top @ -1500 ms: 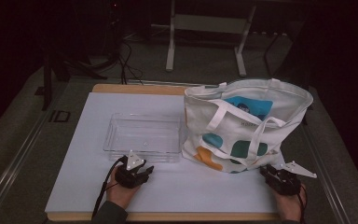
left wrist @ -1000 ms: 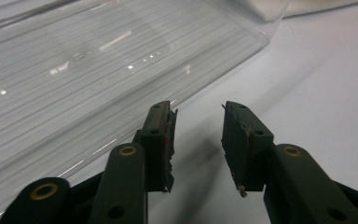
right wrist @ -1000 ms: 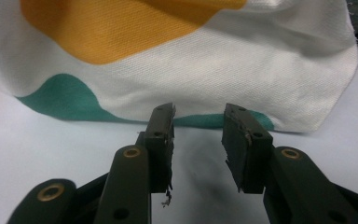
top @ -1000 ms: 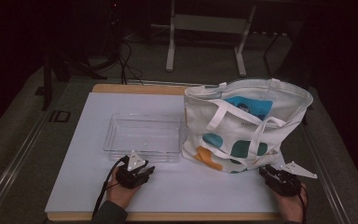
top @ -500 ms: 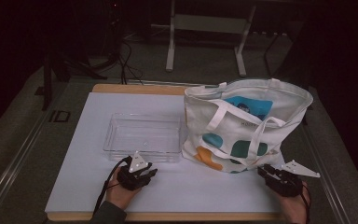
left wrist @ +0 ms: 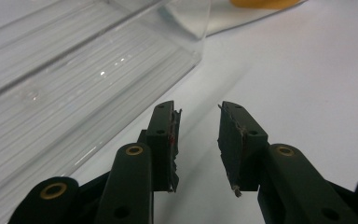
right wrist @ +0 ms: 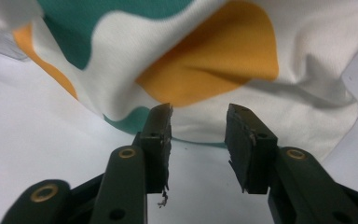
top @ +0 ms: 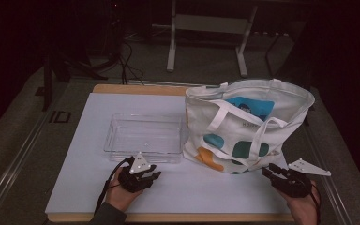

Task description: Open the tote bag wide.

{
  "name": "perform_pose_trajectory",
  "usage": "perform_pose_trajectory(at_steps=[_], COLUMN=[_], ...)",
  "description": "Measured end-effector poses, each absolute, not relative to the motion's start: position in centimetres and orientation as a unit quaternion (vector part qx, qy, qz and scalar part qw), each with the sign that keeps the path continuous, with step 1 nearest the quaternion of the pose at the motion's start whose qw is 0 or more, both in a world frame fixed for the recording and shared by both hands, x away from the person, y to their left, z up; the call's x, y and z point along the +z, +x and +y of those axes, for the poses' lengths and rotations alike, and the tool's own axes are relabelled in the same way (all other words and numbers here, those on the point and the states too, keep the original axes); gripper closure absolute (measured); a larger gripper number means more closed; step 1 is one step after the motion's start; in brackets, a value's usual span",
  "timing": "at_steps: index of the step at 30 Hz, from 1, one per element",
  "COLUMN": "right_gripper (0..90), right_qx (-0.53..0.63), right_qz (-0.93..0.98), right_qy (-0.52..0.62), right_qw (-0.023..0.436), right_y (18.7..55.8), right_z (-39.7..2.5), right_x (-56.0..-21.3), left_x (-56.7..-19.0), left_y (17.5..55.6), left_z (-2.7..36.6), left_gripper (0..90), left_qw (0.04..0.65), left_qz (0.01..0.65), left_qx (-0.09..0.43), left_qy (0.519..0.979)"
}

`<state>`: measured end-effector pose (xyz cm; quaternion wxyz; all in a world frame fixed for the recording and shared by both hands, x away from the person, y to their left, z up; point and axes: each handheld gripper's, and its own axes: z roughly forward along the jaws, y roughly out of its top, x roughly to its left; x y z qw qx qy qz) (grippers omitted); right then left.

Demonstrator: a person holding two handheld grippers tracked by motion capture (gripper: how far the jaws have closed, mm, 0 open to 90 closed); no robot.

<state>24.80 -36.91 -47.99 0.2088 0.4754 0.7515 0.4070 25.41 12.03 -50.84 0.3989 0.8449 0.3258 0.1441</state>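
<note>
1. Between the spread jaws of the left gripper (left wrist: 196, 140) lies bare white table (left wrist: 307, 84); nothing is held.
2. Ahead and to the left of those jaws sits a clear plastic tray (left wrist: 74, 79), its near corner just beside the left jaw's tip.
3. In the high view the left gripper (top: 155, 176) rests near the tray (top: 143, 136), held by the person's left hand (top: 122, 192).
4. Straight ahead of the right gripper (right wrist: 198, 140), whose jaws also stand apart and empty, hangs the white tote bag (right wrist: 205, 65) with orange and teal patches.
5. From above, the right gripper (top: 268, 172) points at the bag's (top: 243, 126) lower corner, near it; contact cannot be told.
</note>
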Motion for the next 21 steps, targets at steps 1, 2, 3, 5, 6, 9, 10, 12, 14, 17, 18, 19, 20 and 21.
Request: perform_pose_trajectory(at_steps=[1, 2, 3, 5, 6, 9, 10, 12, 14, 17, 18, 19, 20, 21], right_gripper=[58.5, 58.5, 56.9, 54.6, 54.4, 52.1, 50.2, 47.2, 45.9, 44.9, 44.6, 44.6, 44.6, 44.5], right_qx=[0.408, 0.408, 0.408, 0.412, 0.413, 0.42, 0.423, 0.426, 0.432, 0.441, 0.444, 0.444, 0.444, 0.445], right_qz=[0.752, 0.752, 0.753, 0.753, 0.753, 0.753, 0.751, 0.748, 0.743, 0.738, 0.736, 0.736, 0.736, 0.736], right_qy=[0.475, 0.475, 0.474, 0.471, 0.471, 0.467, 0.467, 0.47, 0.475, 0.477, 0.478, 0.477, 0.477, 0.476], right_qw=[0.207, 0.207, 0.205, 0.203, 0.203, 0.199, 0.197, 0.194, 0.188, 0.184, 0.182, 0.183, 0.183, 0.181], right_y=[24.8, 24.8, 24.9, 25.0, 25.0, 25.3, 25.4, 25.5, 25.7, 26.0, 26.3, 26.3, 26.3, 26.4], right_z=[-36.9, -36.9, -36.8, -36.8, -36.8, -36.7, -36.8, -36.8, -37.1, -37.4, -37.6, -37.7, -37.7, -37.7], right_x=[-47.7, -47.7, -47.4, -46.7, -46.6, -46.0, -45.9, -45.8, -45.6, -45.2, -45.0, -44.9, -44.9, -44.7], left_x=[-50.6, -50.6, -50.2, -49.9, -49.7, -49.0, -49.0, -48.6, -48.2, -47.6, -47.2, -47.0, -47.0, -46.8], left_y=[25.4, 25.4, 25.4, 25.4, 25.5, 25.5, 25.5, 25.7, 25.9, 26.1, 26.2, 26.3, 26.3, 26.4], left_z=[12.0, 12.0, 11.9, 11.9, 11.8, 11.7, 11.7, 11.7, 11.8, 11.9, 11.8, 11.7, 11.7, 11.6], left_gripper=[66.5, 66.2, 66.2, 65.5, 65.5, 64.8, 64.5, 64.3, 64.4, 64.5, 64.5, 64.5, 64.5, 64.5], left_qw=[0.4, 0.4, 0.4, 0.401, 0.403, 0.401, 0.401, 0.401, 0.408, 0.415, 0.415, 0.414, 0.414, 0.415], left_qz=[0.322, 0.322, 0.314, 0.311, 0.308, 0.298, 0.298, 0.293, 0.295, 0.293, 0.289, 0.286, 0.286, 0.285], left_qx=[0.144, 0.144, 0.146, 0.148, 0.147, 0.154, 0.154, 0.159, 0.157, 0.157, 0.16, 0.162, 0.162, 0.162], left_qy=[0.846, 0.846, 0.848, 0.849, 0.849, 0.852, 0.852, 0.853, 0.85, 0.847, 0.847, 0.849, 0.849, 0.849])
